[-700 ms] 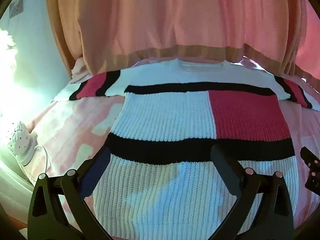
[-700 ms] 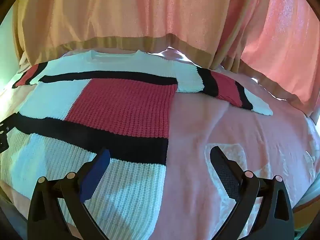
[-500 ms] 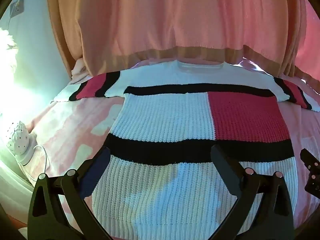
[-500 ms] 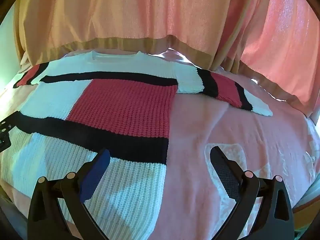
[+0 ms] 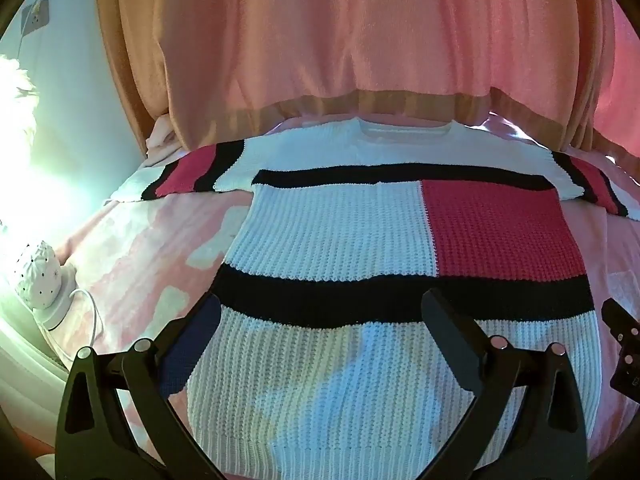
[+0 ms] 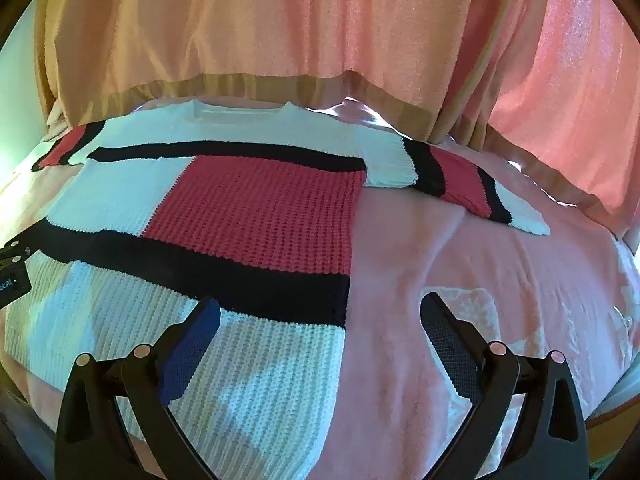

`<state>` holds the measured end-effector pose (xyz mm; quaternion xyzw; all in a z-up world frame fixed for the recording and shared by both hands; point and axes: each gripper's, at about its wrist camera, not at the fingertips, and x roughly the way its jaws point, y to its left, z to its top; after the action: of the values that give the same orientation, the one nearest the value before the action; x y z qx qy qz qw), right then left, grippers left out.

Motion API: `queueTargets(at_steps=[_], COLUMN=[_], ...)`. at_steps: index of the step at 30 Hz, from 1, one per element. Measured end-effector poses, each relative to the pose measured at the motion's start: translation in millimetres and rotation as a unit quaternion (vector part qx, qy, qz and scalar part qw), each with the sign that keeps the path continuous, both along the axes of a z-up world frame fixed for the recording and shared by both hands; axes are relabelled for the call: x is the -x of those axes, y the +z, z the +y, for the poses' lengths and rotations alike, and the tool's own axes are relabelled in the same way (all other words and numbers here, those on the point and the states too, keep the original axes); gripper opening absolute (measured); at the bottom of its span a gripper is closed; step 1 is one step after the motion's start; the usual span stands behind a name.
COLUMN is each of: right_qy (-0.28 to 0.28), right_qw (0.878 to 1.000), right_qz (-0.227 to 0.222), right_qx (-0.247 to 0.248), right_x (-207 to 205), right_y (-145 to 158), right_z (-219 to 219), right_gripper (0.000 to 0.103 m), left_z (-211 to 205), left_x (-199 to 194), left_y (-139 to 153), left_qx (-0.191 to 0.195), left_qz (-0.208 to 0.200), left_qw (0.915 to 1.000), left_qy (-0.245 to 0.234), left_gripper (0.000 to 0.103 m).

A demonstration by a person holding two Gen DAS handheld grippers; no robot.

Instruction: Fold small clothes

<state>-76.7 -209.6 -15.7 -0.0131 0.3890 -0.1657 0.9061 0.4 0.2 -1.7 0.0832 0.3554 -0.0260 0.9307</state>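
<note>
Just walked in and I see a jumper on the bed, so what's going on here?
A person is about to fold a knitted sweater using two hand-held claws. The sweater lies flat, face up, on the pink bedspread, sleeves spread out, with no fold made. The left claw hovers over its lower hem, and the right claw over its lower right corner. Both are wide open and hold nothing.

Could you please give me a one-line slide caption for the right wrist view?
Open right hand-held gripper hovers over the hem corner of a white, black and red knit sweater spread flat on a pink blanket.
</note>
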Motion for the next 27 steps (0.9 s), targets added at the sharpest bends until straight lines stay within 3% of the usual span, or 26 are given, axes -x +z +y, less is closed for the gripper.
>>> queueTargets(at_steps=[27], right_qy=[0.003], right_qw=[1.0], right_qz=[-0.002], right_qx=[-0.006], right_x=[-1.0], right_y=[-1.3], right_z=[1.9], right_gripper=[0.098], left_z=[2.4], left_x=[0.3], left_y=[-2.4], left_qx=[-0.001], left_qz=[-0.002], left_qw=[1.0], left_qy=[0.002], left_gripper=[0.098])
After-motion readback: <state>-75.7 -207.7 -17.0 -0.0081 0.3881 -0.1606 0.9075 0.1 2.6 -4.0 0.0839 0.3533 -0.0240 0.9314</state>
